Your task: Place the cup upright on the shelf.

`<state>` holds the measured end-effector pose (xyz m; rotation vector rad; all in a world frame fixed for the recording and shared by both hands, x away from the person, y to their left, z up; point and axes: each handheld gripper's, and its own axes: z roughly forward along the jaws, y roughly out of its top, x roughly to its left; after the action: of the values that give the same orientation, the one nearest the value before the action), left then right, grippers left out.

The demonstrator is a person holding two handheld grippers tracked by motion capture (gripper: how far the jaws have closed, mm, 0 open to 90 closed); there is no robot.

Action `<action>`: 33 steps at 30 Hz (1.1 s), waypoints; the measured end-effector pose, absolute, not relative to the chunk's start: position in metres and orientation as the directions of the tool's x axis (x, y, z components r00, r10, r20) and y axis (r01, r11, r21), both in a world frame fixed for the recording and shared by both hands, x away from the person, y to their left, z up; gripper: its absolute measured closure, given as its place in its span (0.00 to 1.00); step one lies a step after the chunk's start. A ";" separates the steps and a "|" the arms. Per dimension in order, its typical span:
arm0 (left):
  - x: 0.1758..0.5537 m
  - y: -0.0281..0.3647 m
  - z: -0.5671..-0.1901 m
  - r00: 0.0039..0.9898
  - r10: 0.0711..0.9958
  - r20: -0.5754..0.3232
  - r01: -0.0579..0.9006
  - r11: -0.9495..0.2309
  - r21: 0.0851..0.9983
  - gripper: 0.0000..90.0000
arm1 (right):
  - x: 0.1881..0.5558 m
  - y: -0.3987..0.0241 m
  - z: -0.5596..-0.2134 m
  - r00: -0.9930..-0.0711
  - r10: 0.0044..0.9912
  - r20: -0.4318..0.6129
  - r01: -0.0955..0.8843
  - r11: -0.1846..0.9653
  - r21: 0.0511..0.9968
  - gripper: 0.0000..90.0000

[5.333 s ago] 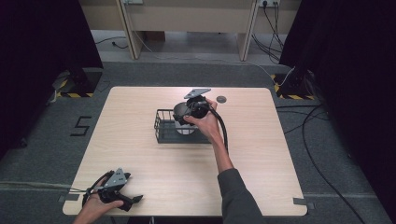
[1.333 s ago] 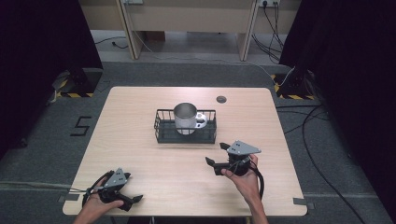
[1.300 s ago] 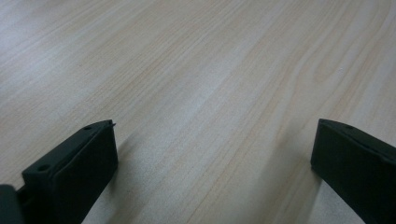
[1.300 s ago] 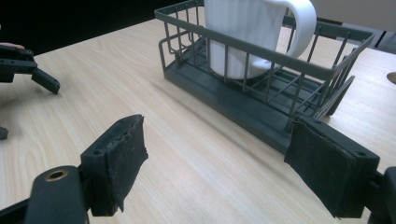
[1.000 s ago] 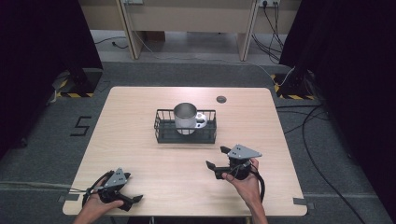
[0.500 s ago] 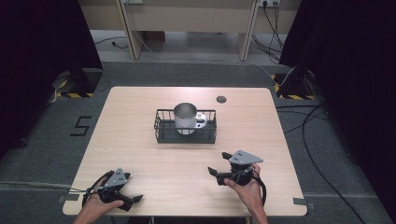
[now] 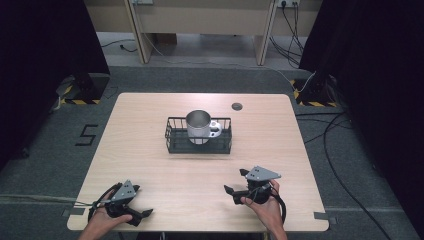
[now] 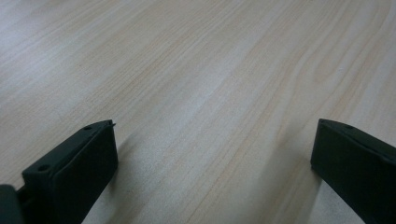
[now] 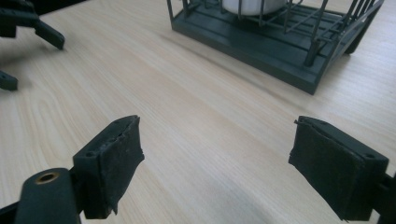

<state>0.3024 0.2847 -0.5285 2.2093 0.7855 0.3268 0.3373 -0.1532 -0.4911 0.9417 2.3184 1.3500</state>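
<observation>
The mug point(image 7: 199, 126) stands upright in the wire basket point(image 7: 198, 144) at mid-table, its handle toward the basket's right end. Well on the near side of the basket and a little right of it, the right gripper point(image 7: 236, 182) lies low over the table point(image 7: 150, 115) in a hand entering from the bottom edge, pointing left; its jaws have just been opening and stand spread with nothing between them. Far from the basket at the near left corner, the left gripper point(image 7: 145, 202) rests in the other hand, pointing right, jaws wide apart over bare wood.

Left gripper point(image 7: 131, 210): held low at near table edge, jaws spread wide, nothing between. Right gripper point(image 7: 239, 182): held low at near edge, well apart from left, jaws have just been opening, nothing between, pointing toward table centre.
</observation>
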 end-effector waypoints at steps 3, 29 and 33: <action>0.302 0.285 -0.529 0.779 0.627 -0.012 0.435 -0.526 0.731 0.00 | 0.334 -0.152 -0.491 -0.746 0.664 0.060 0.387 0.359 0.849 0.18; 0.302 0.285 -0.528 0.779 0.627 -0.012 0.435 -0.526 0.731 0.00 | 0.314 -0.162 -0.511 -0.730 0.681 0.060 0.447 0.410 0.795 0.17; 0.302 0.285 -0.529 0.779 0.627 -0.012 0.435 -0.526 0.731 0.00 | 0.311 -0.160 -0.514 -0.732 0.680 0.050 0.455 0.433 0.778 0.17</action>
<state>0.3023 0.2847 -0.5285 2.2089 0.7854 0.3259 0.3107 -0.1604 -0.5137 0.9832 2.4174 1.1867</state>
